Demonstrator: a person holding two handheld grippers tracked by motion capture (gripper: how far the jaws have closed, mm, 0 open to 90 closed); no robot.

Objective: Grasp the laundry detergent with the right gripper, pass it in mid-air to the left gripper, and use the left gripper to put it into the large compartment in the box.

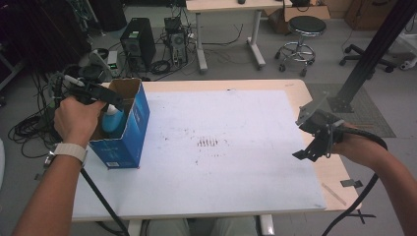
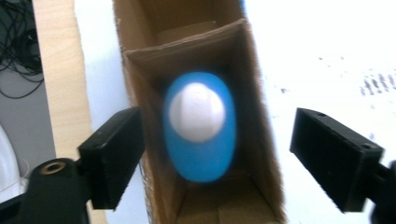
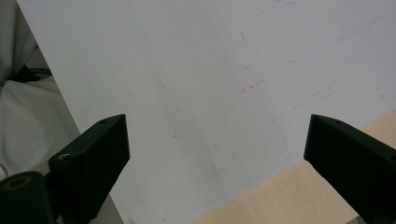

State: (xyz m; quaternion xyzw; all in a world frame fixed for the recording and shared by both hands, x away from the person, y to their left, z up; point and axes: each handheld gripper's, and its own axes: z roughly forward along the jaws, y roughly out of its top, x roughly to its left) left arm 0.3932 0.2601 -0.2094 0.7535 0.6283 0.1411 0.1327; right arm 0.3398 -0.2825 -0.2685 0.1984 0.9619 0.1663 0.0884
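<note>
One bench [image 1: 236, 196], topped by one white sheet [image 1: 221, 123] with a smudge of dark marks at its middle. Landmark for everything else: one blue cardboard box [image 1: 129, 129], open at the top, standing upright near the bench's left edge, left of those marks.

Inside the box, upright: one blue bottle [image 1: 112, 122] with a white cap [image 2: 196, 112], seen from straight above in the left gripper view, ringed by brown cardboard walls and blurred there. Bottle clear of both pads, nothing pinched.

Two claws, one per hand. Left claw [image 1: 105, 98] hanging directly over the box's open mouth, jaws spread fairly wide, one on either side of the bottle's outline in the left gripper view [image 2: 217, 156], no contact with bottle or cardboard. One pale watch strap [image 1: 70, 150] on that wrist, just left of the box.

Right claw [image 1: 307, 153] well apart from the box, far over at the bench's right edge, jaws wide and empty, aimed down at bare white sheet and a strip of wooden bench edge in the right gripper view [image 3: 217, 158].

Two black cables, one trailing from each claw toward the near edge of the bench.

Beyond the box, on the floor: two computer towers [image 1: 137, 43] amid tangled leads, one round stool [image 1: 301, 37] on castors, one second table [image 1: 231, 19].
</note>
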